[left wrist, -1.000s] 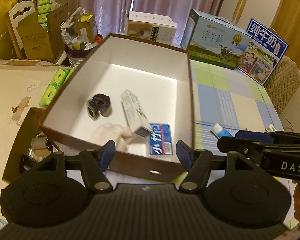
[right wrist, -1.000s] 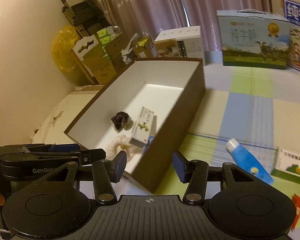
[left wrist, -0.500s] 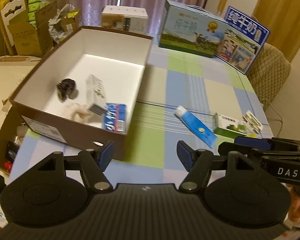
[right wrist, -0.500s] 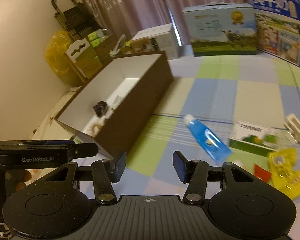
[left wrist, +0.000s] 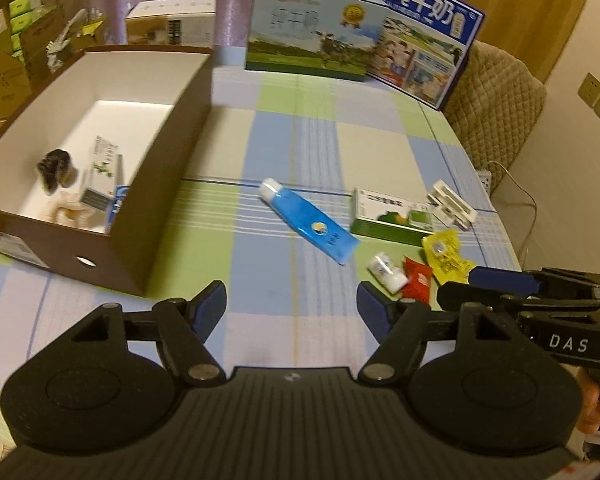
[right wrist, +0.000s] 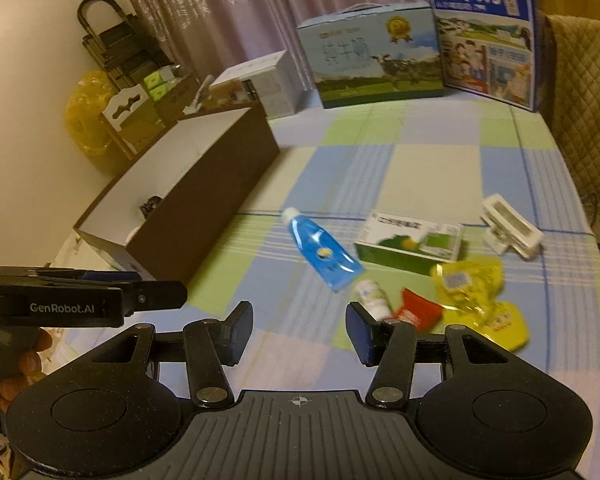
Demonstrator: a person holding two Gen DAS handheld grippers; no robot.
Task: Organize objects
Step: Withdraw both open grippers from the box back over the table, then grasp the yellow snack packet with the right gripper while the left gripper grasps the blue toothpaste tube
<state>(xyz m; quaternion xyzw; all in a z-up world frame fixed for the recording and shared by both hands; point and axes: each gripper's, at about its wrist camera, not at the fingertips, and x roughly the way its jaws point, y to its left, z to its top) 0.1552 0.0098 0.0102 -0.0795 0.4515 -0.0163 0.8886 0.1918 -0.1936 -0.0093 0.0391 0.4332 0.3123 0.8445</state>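
Checked cloth (left wrist: 300,152) in blue, green and cream covers the table, with curtains and two milk cartons (left wrist: 316,36) along the far edge. At the left stands a brown box (left wrist: 172,184) with a white inside. The left view looks into it and shows a dark object (left wrist: 56,168) too blurred to name, a small carton (left wrist: 102,176) leaning over something pale, and a blue packet (left wrist: 116,204) half cut off by the near wall. From the right view the wall hides nearly all of this; only the dark object's top (right wrist: 151,204) peeks over.

Loose items lie well apart from the box, toward the right: a blue tube (left wrist: 312,224), a green-and-white box (left wrist: 392,216) just beside it, a white clip (left wrist: 452,204), a yellow pouch (left wrist: 446,256), a red sachet (left wrist: 418,280) and a small white bottle (left wrist: 386,270). Motion blur makes their print unreadable. In the right view one fingertip covers part of the bottle (right wrist: 374,294).

Left gripper (left wrist: 292,306) is spread with nothing between its pads, over bare cloth; its jaws have just been opening wider. Right gripper (right wrist: 298,330) is also apart and empty, narrower, near the bottle and sachet. Each view catches the other gripper only partly at its edge, with a bit of the holding hand (right wrist: 28,360).
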